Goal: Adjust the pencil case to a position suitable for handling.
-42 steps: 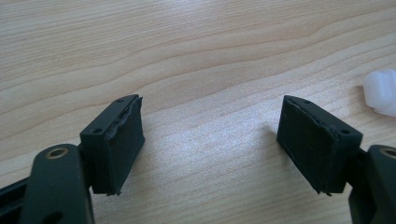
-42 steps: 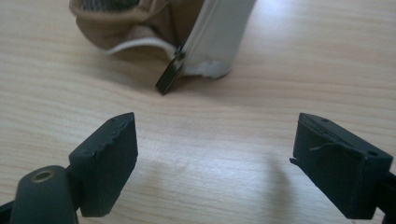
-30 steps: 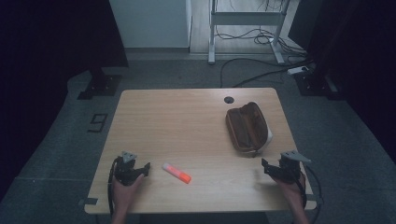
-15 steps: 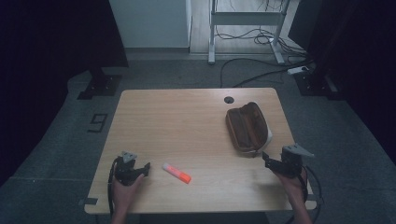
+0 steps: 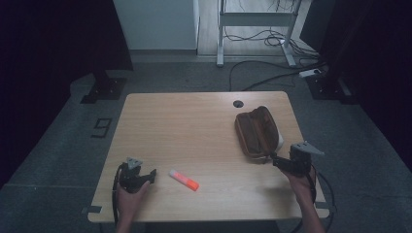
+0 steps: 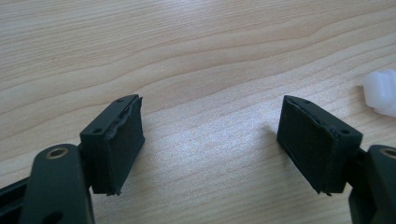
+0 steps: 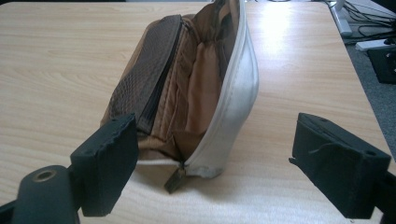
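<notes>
High view: we hold both grippers' jaws wide, our right gripper (image 5: 281, 162) just beside the unzipped brown pouch (image 5: 257, 131), our left gripper (image 5: 144, 176) near the orange-capped marker (image 5: 184, 180).

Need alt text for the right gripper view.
An open brown pencil case with a pale zipper edge lies on a wooden table, its near end between the open right claw, whose black jaws do not touch it.
</notes>
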`<state>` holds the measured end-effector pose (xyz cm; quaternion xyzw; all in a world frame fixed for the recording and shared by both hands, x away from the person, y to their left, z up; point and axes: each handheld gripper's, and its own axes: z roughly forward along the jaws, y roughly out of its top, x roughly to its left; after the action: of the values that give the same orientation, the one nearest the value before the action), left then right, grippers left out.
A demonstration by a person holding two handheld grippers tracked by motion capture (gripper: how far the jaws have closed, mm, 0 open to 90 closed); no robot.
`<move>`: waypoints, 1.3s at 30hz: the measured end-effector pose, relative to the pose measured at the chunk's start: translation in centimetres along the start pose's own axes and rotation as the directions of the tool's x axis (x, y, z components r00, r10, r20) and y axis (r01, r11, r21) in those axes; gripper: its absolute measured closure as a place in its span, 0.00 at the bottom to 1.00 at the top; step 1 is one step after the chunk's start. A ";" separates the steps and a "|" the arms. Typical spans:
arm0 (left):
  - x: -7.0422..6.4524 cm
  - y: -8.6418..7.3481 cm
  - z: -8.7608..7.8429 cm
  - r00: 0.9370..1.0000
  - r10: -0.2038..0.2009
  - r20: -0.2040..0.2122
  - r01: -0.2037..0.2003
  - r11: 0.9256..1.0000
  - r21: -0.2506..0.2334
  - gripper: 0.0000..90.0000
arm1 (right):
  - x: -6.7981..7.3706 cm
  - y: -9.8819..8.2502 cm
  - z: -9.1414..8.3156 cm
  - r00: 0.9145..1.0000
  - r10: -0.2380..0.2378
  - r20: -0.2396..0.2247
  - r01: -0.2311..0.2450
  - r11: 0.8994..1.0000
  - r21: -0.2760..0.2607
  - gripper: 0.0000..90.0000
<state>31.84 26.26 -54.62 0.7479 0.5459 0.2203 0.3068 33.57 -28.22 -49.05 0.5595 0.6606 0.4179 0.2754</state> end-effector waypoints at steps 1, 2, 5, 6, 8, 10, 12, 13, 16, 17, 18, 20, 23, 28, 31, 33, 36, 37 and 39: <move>0.0 0.0 0.0 1.000 0.000 0.000 0.000 1.000 0.000 0.25 | 0.0 0.1 0.1 1.000 -0.001 0.001 0.001 1.000 -0.002 0.16; 0.0 0.0 0.0 1.000 0.000 0.000 0.000 1.000 0.000 0.25 | -0.1 0.5 0.4 1.000 -0.002 0.006 0.002 1.000 -0.004 0.17; 0.0 0.0 0.0 1.000 0.000 0.000 0.000 1.000 0.000 0.25 | -0.1 0.7 0.6 1.000 0.004 0.008 -0.004 1.000 -0.002 0.17; 0.0 0.0 0.0 1.000 0.000 0.000 0.000 1.000 0.000 0.25 | -0.2 1.0 1.0 1.000 0.003 0.007 -0.003 1.000 -0.005 0.17; 0.0 0.0 0.0 1.000 0.000 0.000 0.000 1.000 0.000 0.25 | -0.2 1.2 1.3 1.000 0.004 0.003 -0.004 1.000 -0.006 0.17; 0.0 0.0 0.0 1.000 0.000 0.001 0.000 1.000 0.001 0.25 | -0.2 1.3 1.6 1.000 0.008 0.000 -0.008 1.000 -0.005 0.17; 0.0 0.0 0.0 1.000 0.000 0.000 0.000 1.000 0.000 0.25 | -0.2 1.4 2.0 1.000 0.011 0.001 -0.011 1.000 0.001 0.18; 0.0 0.0 0.0 1.000 0.000 0.000 0.000 1.000 0.000 0.25 | -0.2 1.5 2.2 1.000 0.011 0.000 -0.011 1.000 0.004 0.18; 0.0 0.0 0.0 1.000 0.000 0.000 0.000 1.000 0.000 0.25 | -0.2 1.7 3.0 1.000 0.009 0.004 -0.009 1.000 0.009 0.18; 0.0 0.0 0.0 1.000 0.000 0.000 0.000 1.000 0.000 0.25 | -0.3 1.7 3.2 1.000 0.009 0.004 -0.009 1.000 0.011 0.18; 0.0 0.0 0.0 1.000 0.000 0.000 0.000 1.000 0.000 0.25 | -0.3 1.7 3.5 1.000 0.009 0.009 -0.009 1.000 0.014 0.19; 0.0 0.0 0.0 1.000 0.000 0.000 0.000 1.000 0.000 0.25 | -0.7 1.7 4.4 1.000 0.020 0.015 -0.021 1.000 0.016 0.21; 0.0 0.0 0.0 1.000 0.000 0.000 0.000 1.000 0.001 0.25 | -1.0 1.7 5.2 0.999 0.035 0.018 -0.035 0.999 0.016 0.23; 0.0 0.0 0.0 1.000 0.000 0.000 0.000 1.000 0.000 0.25 | -1.2 1.5 6.3 0.999 0.039 0.007 -0.039 0.999 0.017 0.33; 0.0 0.0 0.0 1.000 0.000 0.000 0.000 1.000 0.000 0.25 | -1.3 1.3 6.8 0.999 0.050 -0.002 -0.050 0.999 0.022 0.42; 0.0 0.0 0.0 1.000 0.000 0.000 0.000 1.000 0.000 0.25 | -1.4 1.2 6.9 0.999 0.052 -0.006 -0.051 0.998 0.024 0.46; 0.0 0.0 0.0 1.000 0.000 0.001 0.000 1.000 0.001 0.25 | -1.6 0.8 7.7 0.998 0.065 -0.018 -0.064 0.996 0.054 0.59; 0.0 0.0 0.0 1.000 0.000 0.000 0.000 1.000 0.000 0.25 | -1.7 0.8 7.8 0.998 0.064 -0.018 -0.062 0.996 0.063 0.61; 0.0 0.0 0.0 1.000 0.000 0.000 0.000 1.000 0.000 0.25 | -1.8 0.5 8.2 0.998 0.065 -0.026 -0.063 0.995 0.080 0.66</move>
<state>31.84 26.26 -54.62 0.7479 0.5459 0.2201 0.3068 41.07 -27.93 -52.90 0.5847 0.6623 0.4081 0.2300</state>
